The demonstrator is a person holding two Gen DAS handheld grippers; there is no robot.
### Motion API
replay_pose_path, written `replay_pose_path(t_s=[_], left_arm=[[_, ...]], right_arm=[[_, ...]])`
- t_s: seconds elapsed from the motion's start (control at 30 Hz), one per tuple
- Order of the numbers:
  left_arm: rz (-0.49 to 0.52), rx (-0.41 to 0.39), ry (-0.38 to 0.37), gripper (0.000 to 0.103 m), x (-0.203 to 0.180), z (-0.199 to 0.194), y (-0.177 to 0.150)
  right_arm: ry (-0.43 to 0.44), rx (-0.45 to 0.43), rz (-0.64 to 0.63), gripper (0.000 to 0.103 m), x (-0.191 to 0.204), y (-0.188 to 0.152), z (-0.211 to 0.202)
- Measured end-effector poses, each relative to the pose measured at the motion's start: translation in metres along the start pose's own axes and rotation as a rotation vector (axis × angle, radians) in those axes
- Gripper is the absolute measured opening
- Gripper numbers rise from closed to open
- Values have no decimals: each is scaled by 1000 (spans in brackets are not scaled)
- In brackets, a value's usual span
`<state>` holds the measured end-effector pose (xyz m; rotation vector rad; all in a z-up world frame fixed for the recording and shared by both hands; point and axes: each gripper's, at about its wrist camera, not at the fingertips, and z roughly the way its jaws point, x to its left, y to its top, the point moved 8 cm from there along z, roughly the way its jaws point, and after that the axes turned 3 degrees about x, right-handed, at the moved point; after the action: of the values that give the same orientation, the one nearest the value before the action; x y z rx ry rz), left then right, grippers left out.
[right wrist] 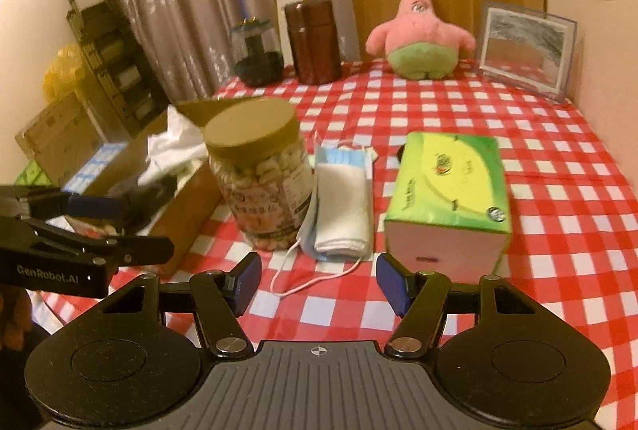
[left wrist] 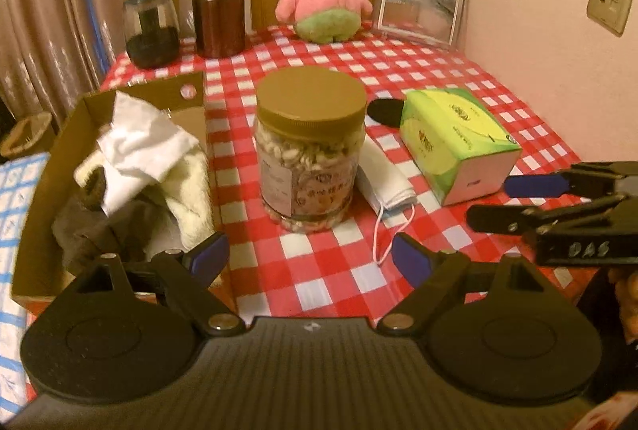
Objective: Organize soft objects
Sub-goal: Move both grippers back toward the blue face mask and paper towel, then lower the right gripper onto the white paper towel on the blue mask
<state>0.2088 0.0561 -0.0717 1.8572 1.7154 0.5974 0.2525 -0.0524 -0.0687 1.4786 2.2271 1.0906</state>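
At twelve o'clock from the right gripper (right wrist: 318, 283), whose jaws stand apart and empty, a folded white cloth (right wrist: 343, 211) lies on face masks (right wrist: 346, 155) on the desk (right wrist: 558, 230). Left gripper (left wrist: 310, 257) gapes wide, empty; the cardboard box (left wrist: 38, 214) of cloths sits at ten o'clock.

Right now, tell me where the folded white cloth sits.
In the right wrist view the folded white cloth lies on the checkered tablecloth, atop a blue face mask, between the nut jar on its left and the green tissue box on its right.
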Motion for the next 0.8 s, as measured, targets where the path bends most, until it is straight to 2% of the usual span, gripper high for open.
replay_pose_path(t_s=[0.13, 0.2, 0.37, 0.63, 0.73, 0.8], left_arm=[[0, 33, -56, 72, -7, 16, -5], [5, 47, -77, 67, -12, 27, -8], [12, 70, -110, 47, -25, 55, -11], [25, 81, -149, 37, -43, 92, -5], [38, 78, -152, 28, -48, 102, 1], [47, 79, -141, 25, -48, 107, 3]], right_arm=[[-15, 27, -9, 57, -5, -7, 12], [-23, 40, 2, 50, -11, -10, 17], [-35, 56, 12, 40, -19, -14, 24], [-23, 63, 57, 40, -32, -12, 28], [-25, 61, 60, 40, -33, -10, 29], [-26, 65, 66, 40, -34, -10, 31]])
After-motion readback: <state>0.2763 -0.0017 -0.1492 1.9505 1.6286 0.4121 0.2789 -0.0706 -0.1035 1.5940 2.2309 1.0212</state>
